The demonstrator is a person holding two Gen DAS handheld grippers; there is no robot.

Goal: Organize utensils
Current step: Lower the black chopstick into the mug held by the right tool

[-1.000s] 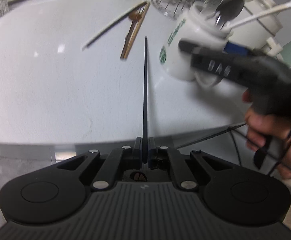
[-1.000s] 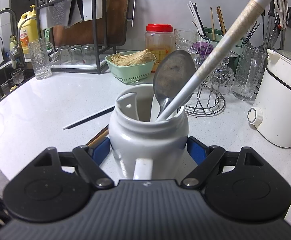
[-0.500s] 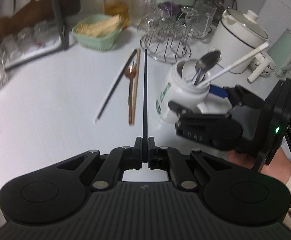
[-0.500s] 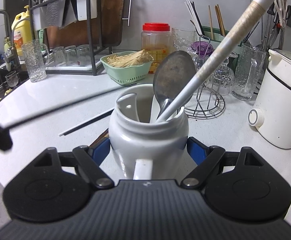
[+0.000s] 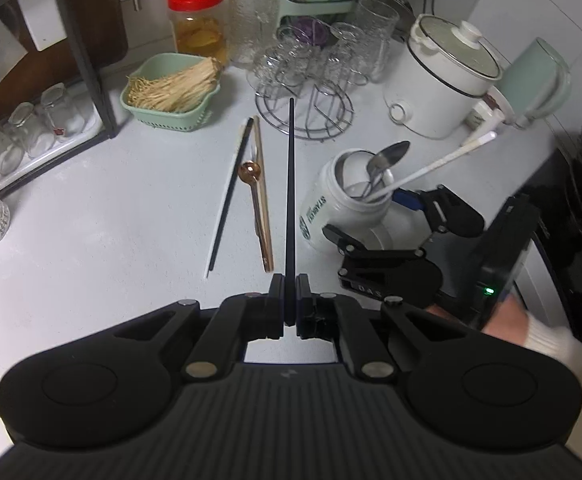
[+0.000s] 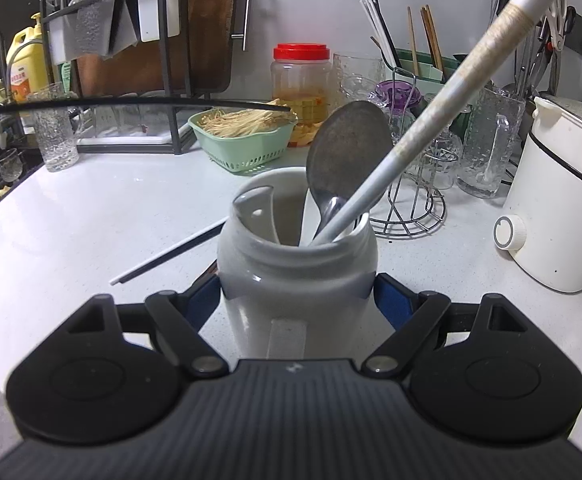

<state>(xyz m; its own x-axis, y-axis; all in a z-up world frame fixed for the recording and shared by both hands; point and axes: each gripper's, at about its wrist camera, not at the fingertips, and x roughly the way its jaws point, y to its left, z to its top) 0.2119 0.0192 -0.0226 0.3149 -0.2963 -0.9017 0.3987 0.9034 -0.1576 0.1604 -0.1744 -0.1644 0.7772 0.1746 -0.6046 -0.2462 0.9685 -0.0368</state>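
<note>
Even, dimmish indoor light; strong fisheye bending at edges, corners dark, perhaps slight blur.

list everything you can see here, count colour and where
white mug: one, white with green logo, on the counter between the right gripper's pads
metal spoon: one, grey, standing in the mug
white utensil handle: one, white, leaning out of the mug
black chopstick: one, clamped in the left gripper, above the counter
loose utensils: one black-and-white chopstick, wooden chopsticks, a copper spoon, lying on the counter
green basket: one, holds pale strands
red-lidded jar: one, at the back
glass rack: one, wire, with glasses
cooker: one, white, right
left gripper: black, shut
right gripper: black, blue pads
</note>
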